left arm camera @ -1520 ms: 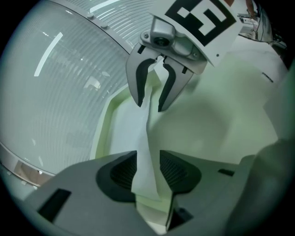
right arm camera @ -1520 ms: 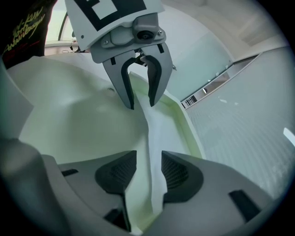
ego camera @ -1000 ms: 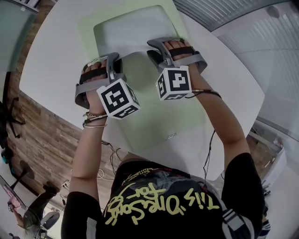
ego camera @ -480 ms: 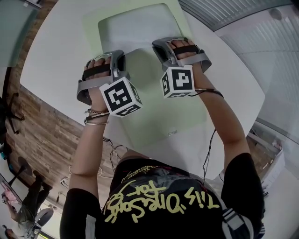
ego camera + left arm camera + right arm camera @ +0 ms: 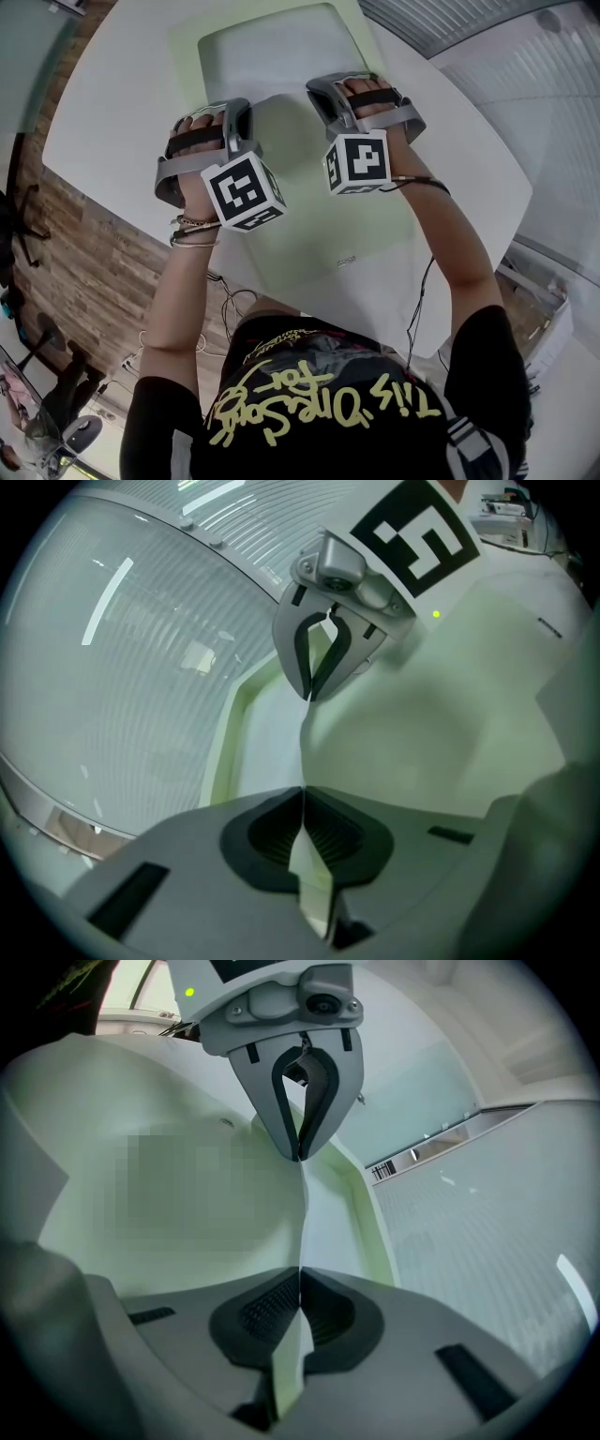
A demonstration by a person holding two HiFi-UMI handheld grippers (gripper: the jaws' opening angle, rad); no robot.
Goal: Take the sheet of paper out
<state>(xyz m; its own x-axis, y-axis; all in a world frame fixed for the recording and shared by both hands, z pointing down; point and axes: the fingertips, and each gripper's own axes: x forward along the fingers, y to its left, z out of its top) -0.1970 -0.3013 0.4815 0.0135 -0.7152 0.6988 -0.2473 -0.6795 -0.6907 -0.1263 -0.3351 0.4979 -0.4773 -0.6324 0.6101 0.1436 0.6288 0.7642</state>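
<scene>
Folder (image 5: 366, 234) on table (image 5: 103, 122); paper (image 5: 272, 56) inside, far end.

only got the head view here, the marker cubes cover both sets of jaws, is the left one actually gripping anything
Observer: Yes. The left gripper view shows the left gripper with its jaws shut on the raised edge of a thin pale sheet.
Operator: and the right one
Observer: The right gripper has its jaws shut on that same edge. Each gripper view shows the other gripper pinching it further along.
</scene>
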